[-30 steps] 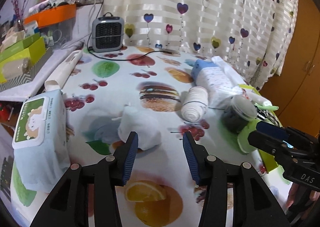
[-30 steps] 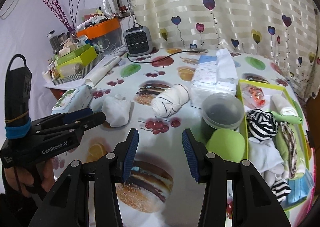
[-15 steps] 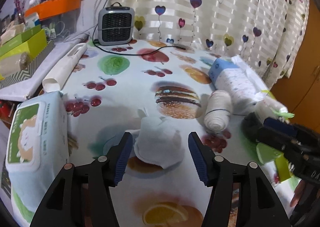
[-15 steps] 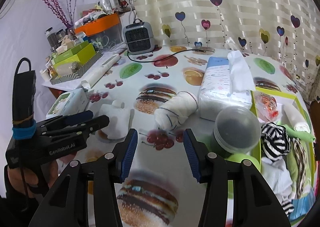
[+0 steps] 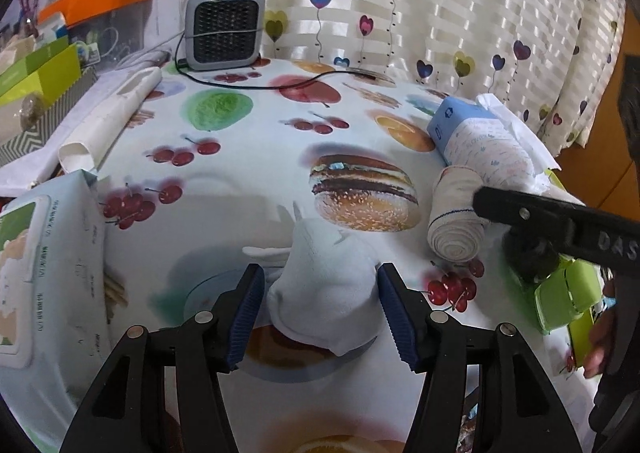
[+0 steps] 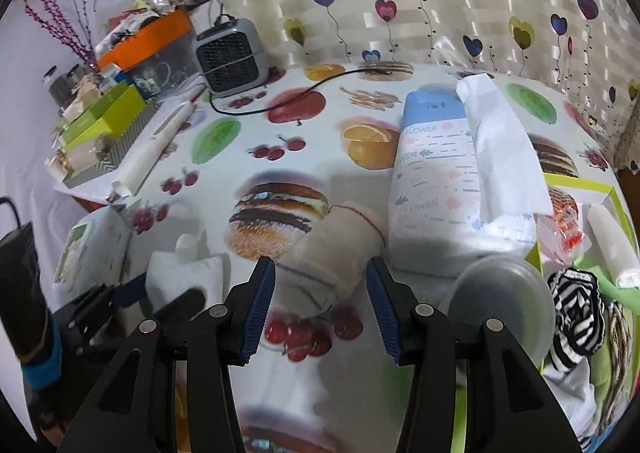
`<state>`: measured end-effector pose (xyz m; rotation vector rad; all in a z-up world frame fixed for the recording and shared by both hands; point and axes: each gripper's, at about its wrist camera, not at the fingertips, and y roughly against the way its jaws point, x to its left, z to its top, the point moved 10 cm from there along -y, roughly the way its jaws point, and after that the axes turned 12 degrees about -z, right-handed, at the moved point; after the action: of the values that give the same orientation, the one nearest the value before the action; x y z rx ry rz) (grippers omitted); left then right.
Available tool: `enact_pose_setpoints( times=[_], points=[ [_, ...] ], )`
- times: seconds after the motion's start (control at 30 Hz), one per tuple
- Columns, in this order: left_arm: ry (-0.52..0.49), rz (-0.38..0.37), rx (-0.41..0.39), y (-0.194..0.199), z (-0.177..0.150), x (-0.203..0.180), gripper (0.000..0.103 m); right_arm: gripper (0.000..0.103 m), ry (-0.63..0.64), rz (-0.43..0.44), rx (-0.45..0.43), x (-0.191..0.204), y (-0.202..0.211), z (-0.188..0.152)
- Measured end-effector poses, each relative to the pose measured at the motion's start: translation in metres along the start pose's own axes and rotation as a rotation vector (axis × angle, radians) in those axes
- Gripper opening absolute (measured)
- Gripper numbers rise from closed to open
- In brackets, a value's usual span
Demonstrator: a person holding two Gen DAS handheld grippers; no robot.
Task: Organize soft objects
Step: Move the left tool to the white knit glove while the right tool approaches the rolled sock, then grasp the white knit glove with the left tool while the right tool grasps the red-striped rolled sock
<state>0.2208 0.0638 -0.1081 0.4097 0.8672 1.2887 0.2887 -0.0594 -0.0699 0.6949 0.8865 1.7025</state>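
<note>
Open cloth (image 5: 248, 157) far-centre to heater (image 5: 224, 31). Left blocked: wipes pack (image 5: 44, 277), paper roll (image 5: 108, 121). Right blocked: sock roll (image 5: 456, 221), tissue pack (image 5: 484, 141), green tray (image 6: 576, 189).

Home, lived-in room. Table (image 5: 248, 173) under a tablecloth printed with burgers, cherries and fruit. Striped curtain (image 5: 440, 5) with heart balloons right behind it. Small grey heater (image 5: 224, 29) at the back edge, cord trailing across the cloth. Tissue pack (image 6: 440, 173), wet-wipes pack (image 5: 48, 273), rolled socks, green tray (image 6: 576, 189) of soft clothes. Left side cluttered: orange bin (image 6: 144, 39), green boxes (image 6: 104, 113), purple dried twigs (image 6: 64, 21).
</note>
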Motion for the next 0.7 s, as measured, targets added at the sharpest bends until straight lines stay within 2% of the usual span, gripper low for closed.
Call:
enact_pose_setpoints(
  times=[0.27, 0.47, 0.7],
  points=[
    [0.004, -0.012, 0.004, -0.004, -0.003, 0.002, 0.058, 0.049, -0.003, -0.033, 0.041, 0.003, -0.019, 0.007],
    [0.002, -0.009, 0.004, -0.004, -0.003, 0.002, 0.058, 0.049, 0.031, -0.091, 0.055, 0.006, -0.026, 0.008],
    [-0.003, -0.002, -0.002, -0.005, -0.003, 0.004, 0.058, 0.049, 0.175, -0.177, 0.065, 0.015, -0.034, 0.006]
  ],
)
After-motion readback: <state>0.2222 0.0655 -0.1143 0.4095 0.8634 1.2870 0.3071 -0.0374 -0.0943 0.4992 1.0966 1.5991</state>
